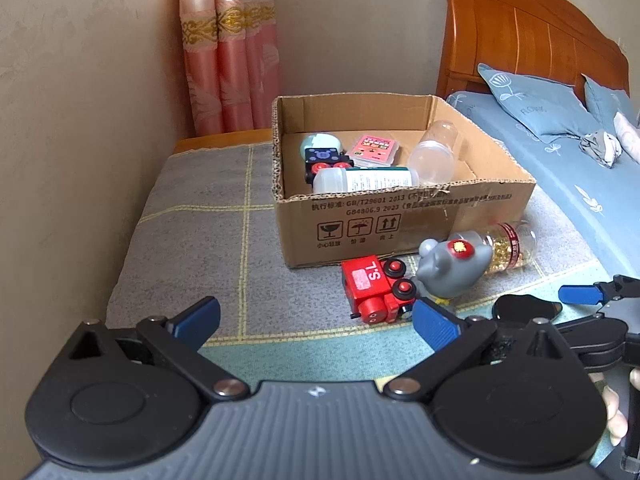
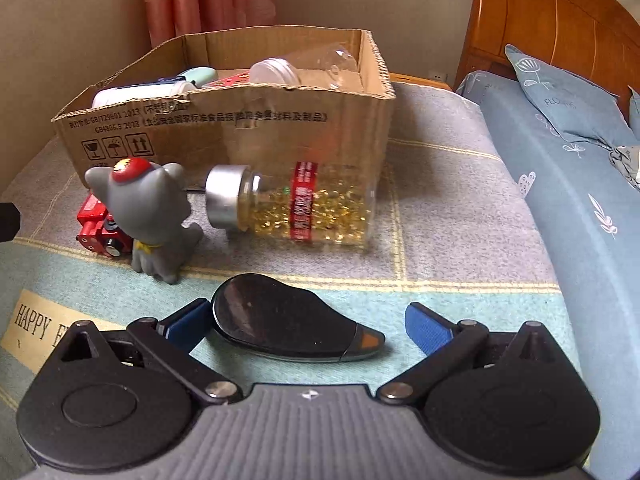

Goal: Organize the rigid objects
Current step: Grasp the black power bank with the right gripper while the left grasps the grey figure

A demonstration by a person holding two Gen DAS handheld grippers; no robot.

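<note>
An open cardboard box (image 1: 400, 220) (image 2: 224, 128) stands on the blanket, holding bottles, a card pack and a toy. In front of it lie a red toy train (image 1: 376, 290) (image 2: 98, 228), a grey cat figurine (image 1: 452, 264) (image 2: 156, 212) and a clear jar of golden capsules (image 1: 508, 246) (image 2: 304, 204) on its side. A glossy black teardrop-shaped object (image 2: 288, 328) (image 1: 524, 308) lies flat between the fingers of my right gripper (image 2: 308, 324), which is open around it. My left gripper (image 1: 316, 322) is open and holds nothing, just short of the train.
A grey and teal checked blanket (image 1: 200, 220) covers the surface, with a wall on the left. A bed with blue sheets (image 1: 560, 160) and a wooden headboard (image 1: 532, 28) borders the right side. Pink curtains (image 1: 230, 48) hang behind the box.
</note>
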